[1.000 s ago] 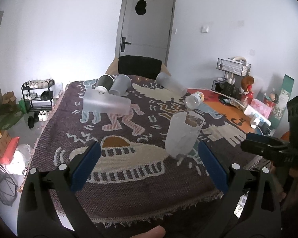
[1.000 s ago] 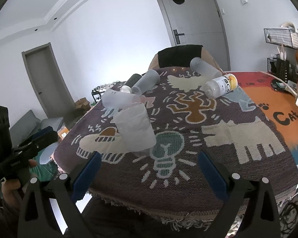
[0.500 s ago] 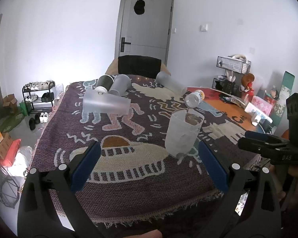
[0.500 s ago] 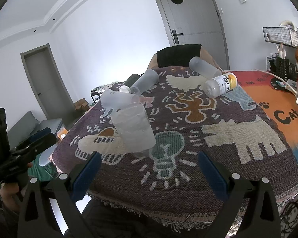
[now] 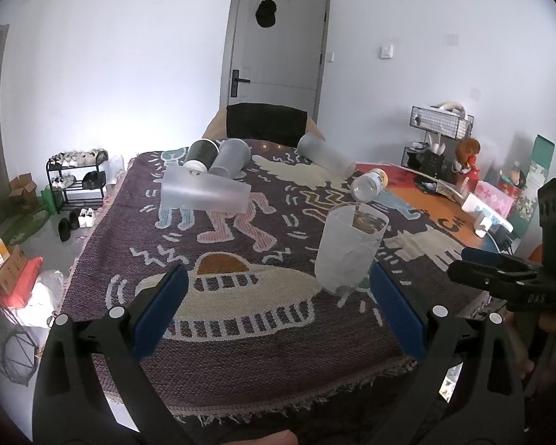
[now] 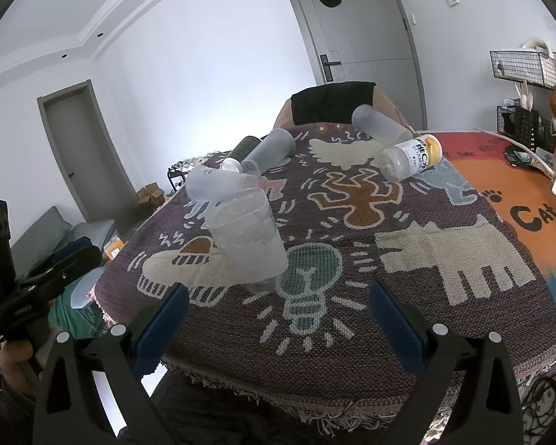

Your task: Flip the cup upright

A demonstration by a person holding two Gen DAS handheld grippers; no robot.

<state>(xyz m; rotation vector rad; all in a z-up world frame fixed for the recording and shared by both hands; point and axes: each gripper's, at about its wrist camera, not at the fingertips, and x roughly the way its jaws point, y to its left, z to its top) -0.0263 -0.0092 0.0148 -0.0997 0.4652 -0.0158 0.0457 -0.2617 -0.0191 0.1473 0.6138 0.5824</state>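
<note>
A clear frosted cup [image 5: 348,250] stands upright, mouth up, on the patterned cloth [image 5: 241,333] near the table's front; it also shows in the right wrist view [image 6: 248,241]. My left gripper [image 5: 276,313] is open and empty, short of the cup, which sits just ahead of its right finger. My right gripper [image 6: 274,324] is open and empty, with the cup ahead of its left finger. Each gripper shows at the edge of the other's view: the right one [image 5: 500,282] and the left one [image 6: 48,270].
Several frosted cups lie on their sides further back: one [image 5: 204,193], one [image 5: 229,157], one [image 5: 326,159]. A dark cup [image 5: 200,154] and a plastic bottle [image 5: 368,185] also lie there. An orange mat with desk clutter [image 5: 444,200] is at the right. A chair [image 5: 267,124] stands behind the table.
Both grippers have drawn back slightly from the upright cup. Nothing on the table has moved.
</note>
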